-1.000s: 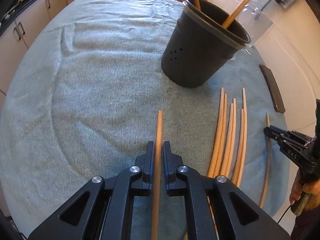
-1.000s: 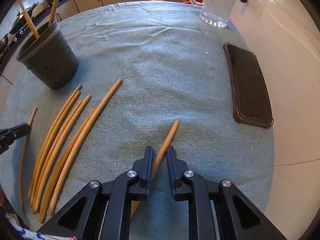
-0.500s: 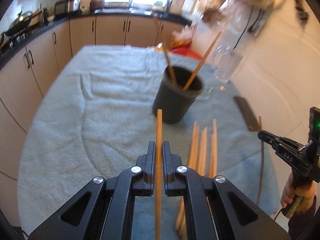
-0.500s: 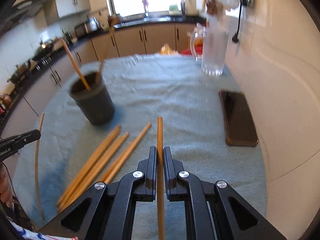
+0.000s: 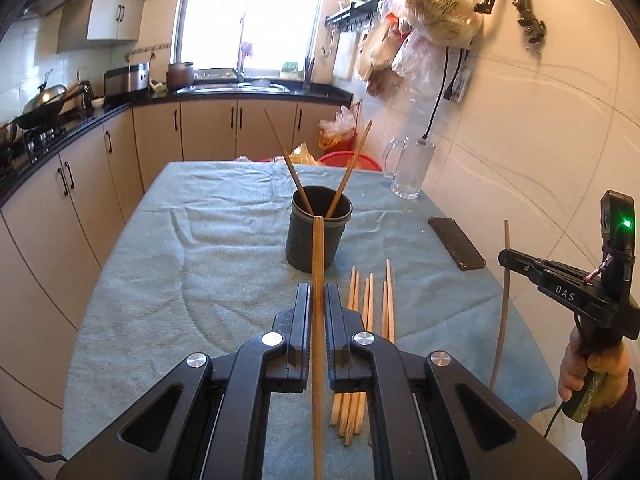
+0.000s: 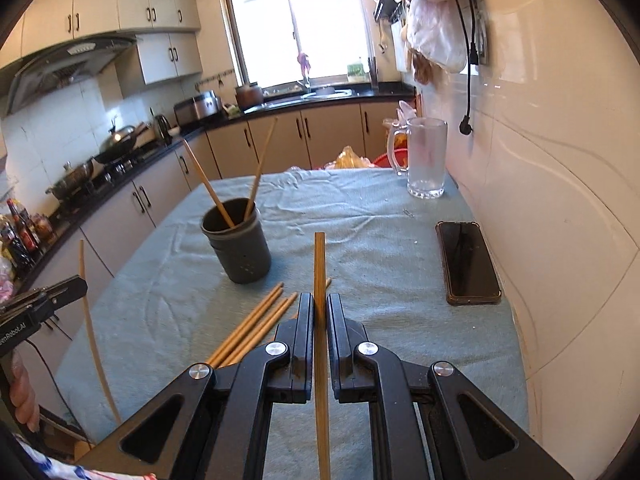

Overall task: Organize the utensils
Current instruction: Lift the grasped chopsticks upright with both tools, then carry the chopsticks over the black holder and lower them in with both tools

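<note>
Two chopsticks are in your grip, one per gripper, and both point forward along the fingers toward the dark holder [image 5: 318,236]. Your left gripper [image 5: 317,304] is clamped narrow on its chopstick [image 5: 317,280], whose long axis runs straight ahead so that its tip overlaps the holder's near rim in the left wrist view; the cup lies dead ahead and a little below. Your right gripper [image 6: 319,312] is likewise closed on a chopstick [image 6: 320,276], but from there the holder [image 6: 238,246] sits ahead and off to the left, apart from the tip. So the left hand looks the nearer and better lined up; I'd judge it should go first, tipping the stick upright over the opening, where two chopsticks [image 5: 320,172] already lean against opposite sides.

Several loose chopsticks [image 5: 370,312] lie side by side on the cloth between you and the holder, roughly parallel, pointing away from you.

All of this rests on a blue-green towel [image 5: 224,248] spread over the table. A phone [image 6: 467,264] lies flat near the right edge, a glass mug [image 6: 426,158] stands at the far right corner, and kitchen cabinets [image 5: 208,128] run along the left and the back.
</note>
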The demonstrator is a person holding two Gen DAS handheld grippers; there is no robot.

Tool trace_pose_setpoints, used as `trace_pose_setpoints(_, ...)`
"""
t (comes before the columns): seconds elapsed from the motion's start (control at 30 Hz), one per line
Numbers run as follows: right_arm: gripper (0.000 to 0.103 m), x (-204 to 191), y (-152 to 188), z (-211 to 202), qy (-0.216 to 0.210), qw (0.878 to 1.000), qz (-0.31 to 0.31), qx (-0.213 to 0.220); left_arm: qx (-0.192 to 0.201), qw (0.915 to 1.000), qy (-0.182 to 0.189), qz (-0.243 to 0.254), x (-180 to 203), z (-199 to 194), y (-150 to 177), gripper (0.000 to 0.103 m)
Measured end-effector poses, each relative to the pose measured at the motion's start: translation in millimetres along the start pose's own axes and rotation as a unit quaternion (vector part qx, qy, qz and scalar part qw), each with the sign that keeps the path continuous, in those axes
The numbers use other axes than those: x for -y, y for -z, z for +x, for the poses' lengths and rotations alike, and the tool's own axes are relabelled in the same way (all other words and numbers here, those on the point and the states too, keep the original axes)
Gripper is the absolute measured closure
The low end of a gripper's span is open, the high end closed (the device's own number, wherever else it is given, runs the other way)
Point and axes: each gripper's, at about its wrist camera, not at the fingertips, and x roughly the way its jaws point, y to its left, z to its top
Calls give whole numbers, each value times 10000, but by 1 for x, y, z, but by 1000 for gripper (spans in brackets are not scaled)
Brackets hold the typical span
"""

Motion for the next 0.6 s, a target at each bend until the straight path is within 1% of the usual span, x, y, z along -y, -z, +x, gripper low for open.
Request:
trace_pose_setpoints(0.13, 96, -2, 4, -13, -75, 9999, 18, 112, 54, 10000, 74, -9, 1, -14, 3, 97)
trace_pose_setpoints(0.4, 96, -10, 5, -35, -194, 9992, -83, 345, 379, 9991, 200, 15, 6, -44, 4, 97)
trace_pose_setpoints(0.6, 96, -16, 4, -38, -230, 9986, -182, 439, 448, 9988, 211, 49, 10, -46, 4, 97)
